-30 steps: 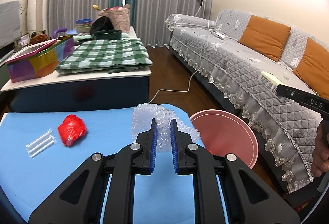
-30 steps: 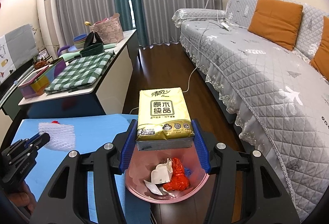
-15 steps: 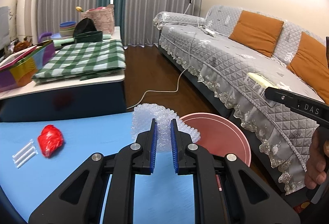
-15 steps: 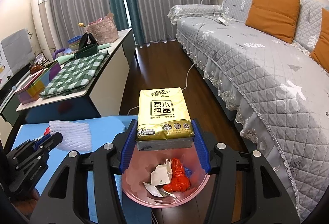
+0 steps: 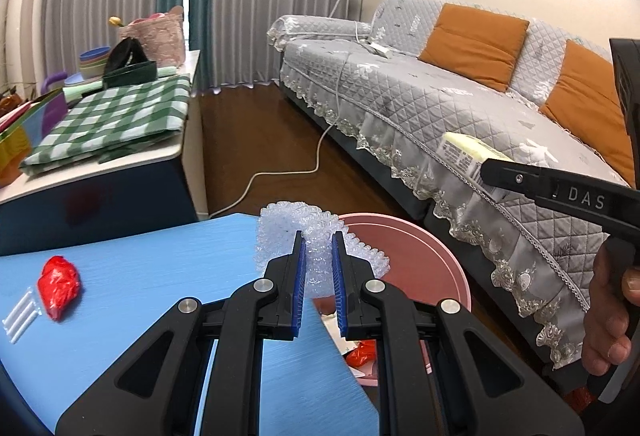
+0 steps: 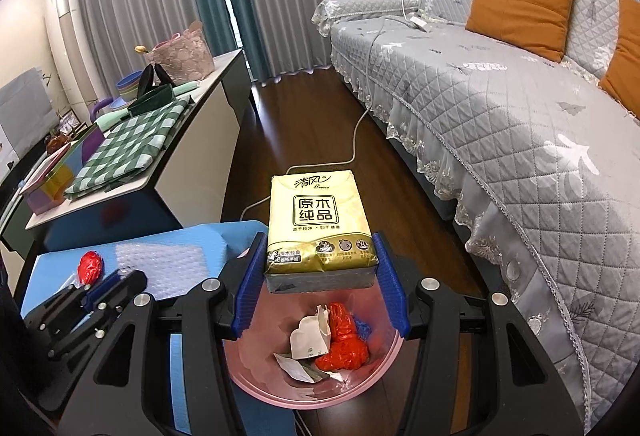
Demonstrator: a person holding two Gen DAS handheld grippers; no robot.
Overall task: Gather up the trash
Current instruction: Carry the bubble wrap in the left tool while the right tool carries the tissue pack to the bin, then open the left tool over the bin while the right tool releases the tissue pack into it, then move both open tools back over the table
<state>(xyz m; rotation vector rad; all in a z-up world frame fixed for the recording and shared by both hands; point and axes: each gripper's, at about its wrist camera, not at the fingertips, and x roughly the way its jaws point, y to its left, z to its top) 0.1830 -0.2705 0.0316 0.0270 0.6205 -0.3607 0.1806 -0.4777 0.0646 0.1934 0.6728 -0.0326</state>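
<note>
My left gripper (image 5: pixel 319 236) is shut on a sheet of clear bubble wrap (image 5: pixel 284 232) and holds it over the blue table's right edge, next to the pink trash bin (image 5: pixel 416 264). It also shows in the right wrist view (image 6: pixel 114 278) with the bubble wrap (image 6: pixel 160 260). My right gripper (image 6: pixel 320 236) is shut on a yellow tissue pack (image 6: pixel 318 220) and holds it above the pink bin (image 6: pixel 248 376), which contains red plastic and white paper scraps. A red crumpled wrapper (image 5: pixel 58 286) and clear straws (image 5: pixel 20 314) lie on the blue table (image 5: pixel 140 276).
A grey sofa (image 5: pixel 440 108) with orange cushions runs along the right. A white side table (image 5: pixel 120 152) with a green checked cloth and bowls stands at the back left. A white cable (image 5: pixel 280 172) lies on the dark wood floor.
My left gripper has carried the bubble wrap to the right, from over the table towards the pink bin. The right gripper with the tissue pack has stayed above the bin.
</note>
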